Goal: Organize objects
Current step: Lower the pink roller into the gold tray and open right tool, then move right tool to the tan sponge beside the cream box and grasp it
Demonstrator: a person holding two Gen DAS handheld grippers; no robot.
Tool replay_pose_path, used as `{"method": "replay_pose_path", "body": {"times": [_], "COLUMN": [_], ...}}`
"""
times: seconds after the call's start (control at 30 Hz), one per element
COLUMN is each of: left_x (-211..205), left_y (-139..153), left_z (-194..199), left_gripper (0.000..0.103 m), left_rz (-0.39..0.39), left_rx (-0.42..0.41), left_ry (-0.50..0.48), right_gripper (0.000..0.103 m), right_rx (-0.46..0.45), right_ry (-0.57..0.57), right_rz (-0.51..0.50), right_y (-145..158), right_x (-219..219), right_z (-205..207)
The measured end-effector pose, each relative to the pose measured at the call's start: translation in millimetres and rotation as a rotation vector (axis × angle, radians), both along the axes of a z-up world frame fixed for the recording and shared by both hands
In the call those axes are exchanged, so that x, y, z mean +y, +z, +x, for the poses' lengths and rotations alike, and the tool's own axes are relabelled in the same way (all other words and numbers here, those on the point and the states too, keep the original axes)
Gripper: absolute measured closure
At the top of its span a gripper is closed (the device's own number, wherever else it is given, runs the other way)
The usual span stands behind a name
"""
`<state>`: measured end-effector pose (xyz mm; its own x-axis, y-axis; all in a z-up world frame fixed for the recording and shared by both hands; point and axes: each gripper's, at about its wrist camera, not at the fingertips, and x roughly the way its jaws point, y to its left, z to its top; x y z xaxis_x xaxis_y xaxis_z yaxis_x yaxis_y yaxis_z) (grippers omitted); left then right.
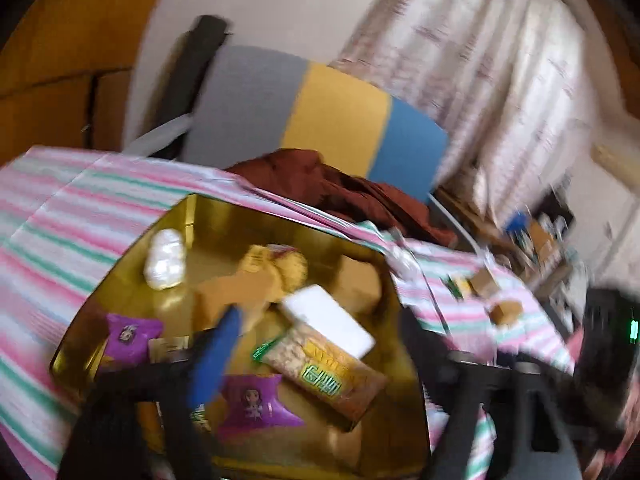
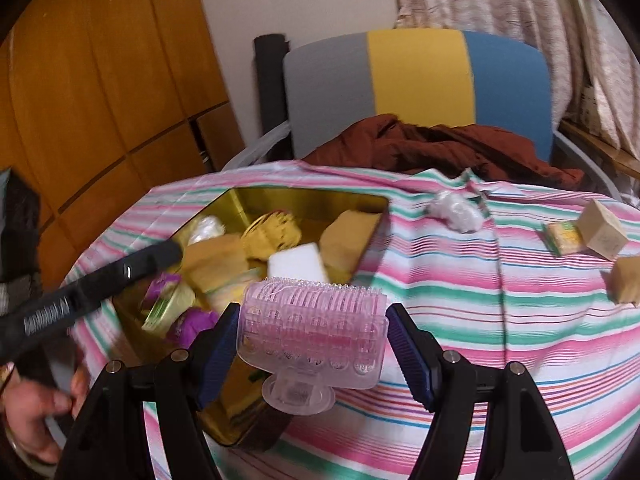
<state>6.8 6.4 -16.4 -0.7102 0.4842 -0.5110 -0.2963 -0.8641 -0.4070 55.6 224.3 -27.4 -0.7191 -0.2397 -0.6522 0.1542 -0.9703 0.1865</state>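
In the left wrist view the left gripper (image 1: 316,344) hangs over the gold tin (image 1: 384,436) in the lower middle of the frame, its fingers (image 1: 216,356) spread wide and released, nothing between them, with light, crinkly snack packets (image 1: 324,368) lying below that look likely to slip and dent. In the right wrist view the right gripper (image 2: 310,344) has its fingers clenched on the ends of a pink hair roller (image 2: 312,328) at lower centre, just beside the tin's right edge above the striped table (image 2: 480,320). The roller looks light, hollow and springy, so holding it by its two stiffer ends seems the sound choice.
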Motion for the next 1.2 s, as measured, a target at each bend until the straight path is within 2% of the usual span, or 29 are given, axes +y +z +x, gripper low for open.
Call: {"method": "replay_pose_path", "body": {"times": [0.1, 0.3, 0.5, 0.77, 1.2], "left_x": [-14.4, -20.1, -20.1, -11.6, 25.9], "left_y": [-0.3, 4.9, 13.0, 18.8, 17.4], "left_z": [1.2, 8.5, 16.0, 21.6, 25.8], "left_gripper": [0.001, 0.000, 0.000, 0.000, 0.000], "left_rz": [0.054, -0.006, -0.035, -0.057, -0.117], "left_rx": [-0.018, 0.000, 0.034, 0.058, 0.052], "left_ry": [0.068, 0.137, 0.155, 0.155, 0.060], "right_gripper": [0.029, 0.028, 0.026, 0.026, 0.026], "right_rx": [-0.026, -0.117, -0.073, -0.045, -0.020], "right_ry": [0.038, 0.147, 0.162, 0.088, -0.073], "right_rz": [0.006, -0.050, -0.013, -0.049, -0.065], "right_y": [-6.1, -15.9, -11.9, -5.6, -0.5], "right_x": [-10.2, -33.7, -39.9, -14.4, 37.0], "right_z": [-2.7, -10.8, -1.5, 3.6, 4.4]}}
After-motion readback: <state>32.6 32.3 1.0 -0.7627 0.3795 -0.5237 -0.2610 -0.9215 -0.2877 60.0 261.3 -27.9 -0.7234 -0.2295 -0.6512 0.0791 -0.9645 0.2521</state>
